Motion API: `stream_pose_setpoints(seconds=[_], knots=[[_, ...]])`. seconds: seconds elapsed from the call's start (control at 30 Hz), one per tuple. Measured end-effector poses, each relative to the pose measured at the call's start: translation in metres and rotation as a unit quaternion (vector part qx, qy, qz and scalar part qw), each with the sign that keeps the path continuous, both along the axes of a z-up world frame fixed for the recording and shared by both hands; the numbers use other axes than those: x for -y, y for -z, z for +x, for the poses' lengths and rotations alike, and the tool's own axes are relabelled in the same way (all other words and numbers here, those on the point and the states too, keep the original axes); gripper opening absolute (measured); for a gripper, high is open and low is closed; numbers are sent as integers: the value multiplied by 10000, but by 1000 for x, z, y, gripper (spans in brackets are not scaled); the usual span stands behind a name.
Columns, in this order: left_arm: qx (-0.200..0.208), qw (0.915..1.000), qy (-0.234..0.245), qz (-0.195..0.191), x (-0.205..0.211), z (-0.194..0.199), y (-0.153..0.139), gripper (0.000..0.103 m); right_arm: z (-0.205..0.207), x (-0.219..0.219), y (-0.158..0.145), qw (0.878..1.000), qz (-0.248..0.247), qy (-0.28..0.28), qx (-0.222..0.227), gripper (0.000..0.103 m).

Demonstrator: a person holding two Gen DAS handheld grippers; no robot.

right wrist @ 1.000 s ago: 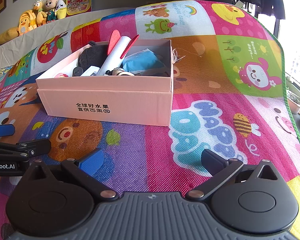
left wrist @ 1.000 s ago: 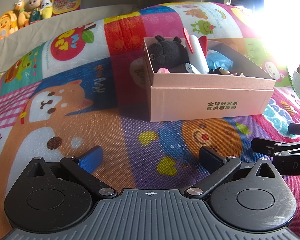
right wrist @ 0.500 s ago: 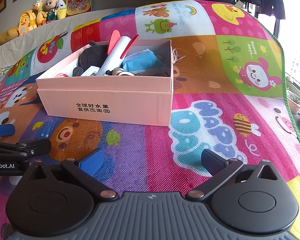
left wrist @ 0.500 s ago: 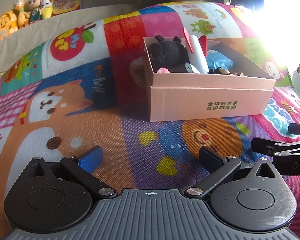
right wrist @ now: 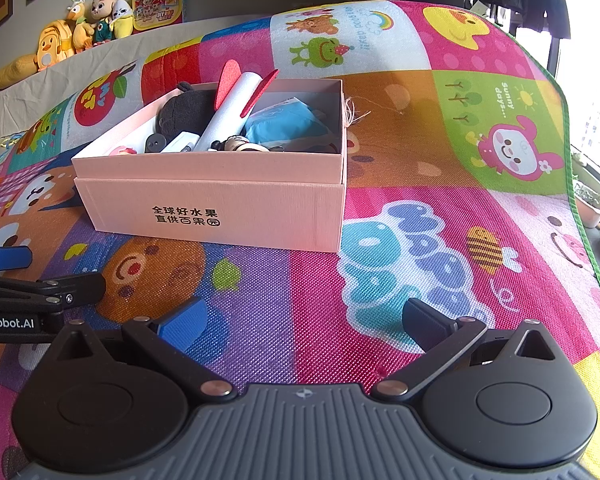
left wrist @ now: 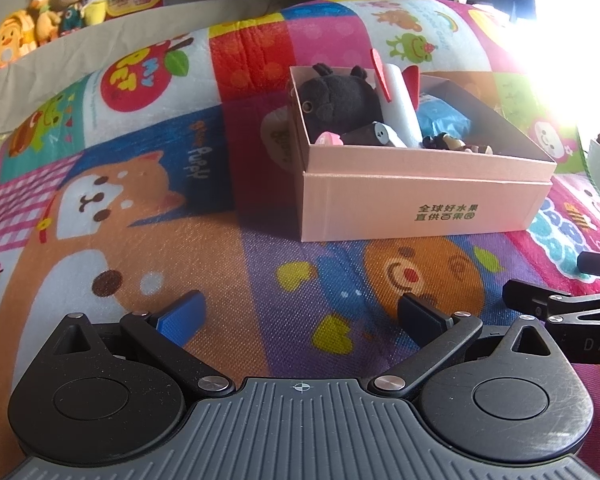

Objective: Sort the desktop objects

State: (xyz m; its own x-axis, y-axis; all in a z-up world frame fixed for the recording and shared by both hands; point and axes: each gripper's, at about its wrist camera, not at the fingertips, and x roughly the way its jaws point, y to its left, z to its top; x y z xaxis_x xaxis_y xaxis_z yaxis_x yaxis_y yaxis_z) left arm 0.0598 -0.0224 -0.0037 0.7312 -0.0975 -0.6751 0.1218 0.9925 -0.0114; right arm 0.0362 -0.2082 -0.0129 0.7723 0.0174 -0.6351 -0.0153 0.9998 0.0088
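Box [left wrist: 420, 208] contents half hidden by its wall, window [left wrist: 572, 40] glare-washed

One pink cardboard box [right wrist: 216, 200] with dark printed characters is counted on one colourful cartoon-patterned play mat [right wrist: 420, 160]. Inside the box, one dark grey plush animal [left wrist: 340, 96], one white foam rocket with red fins [right wrist: 230, 114], one light blue soft pouch [right wrist: 284, 122], one small round black disc [right wrist: 155, 143] and one small pink-topped piece [left wrist: 329, 139] can be made out; further small items by the front wall are too crowded to be counted. Two hand-held black tools are seen, the left tool [left wrist: 300, 314] and the right tool [right wrist: 302, 318], each with two fingers, one blue-padded and one black. About five yellow and orange plush toys [right wrist: 84, 28] are lined up on the ledge behind, beside one colourful printed carton [right wrist: 158, 4].
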Motion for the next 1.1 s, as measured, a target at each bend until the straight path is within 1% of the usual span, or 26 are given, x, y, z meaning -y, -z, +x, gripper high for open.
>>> stream_pose_setpoints(seconds=[0.03, 0.1, 0.3, 0.5, 1.1], knots=[[23, 10000, 31, 71, 2, -2, 0, 103, 0, 0, 0, 10000, -3, 0, 0, 103], [51, 10000, 9, 1, 0, -3, 1, 103, 0, 0, 0, 10000, 10, 2, 2, 103], [120, 9999, 7, 2, 0, -5, 2, 103, 1, -1, 0, 10000, 3, 0, 0, 103], [130, 9999, 12, -49, -1, -5, 1, 103, 1, -1, 0, 10000, 2, 0, 1, 103], [121, 9999, 6, 14, -1, -5, 2, 103, 1, -1, 0, 10000, 2, -1, 1, 103]])
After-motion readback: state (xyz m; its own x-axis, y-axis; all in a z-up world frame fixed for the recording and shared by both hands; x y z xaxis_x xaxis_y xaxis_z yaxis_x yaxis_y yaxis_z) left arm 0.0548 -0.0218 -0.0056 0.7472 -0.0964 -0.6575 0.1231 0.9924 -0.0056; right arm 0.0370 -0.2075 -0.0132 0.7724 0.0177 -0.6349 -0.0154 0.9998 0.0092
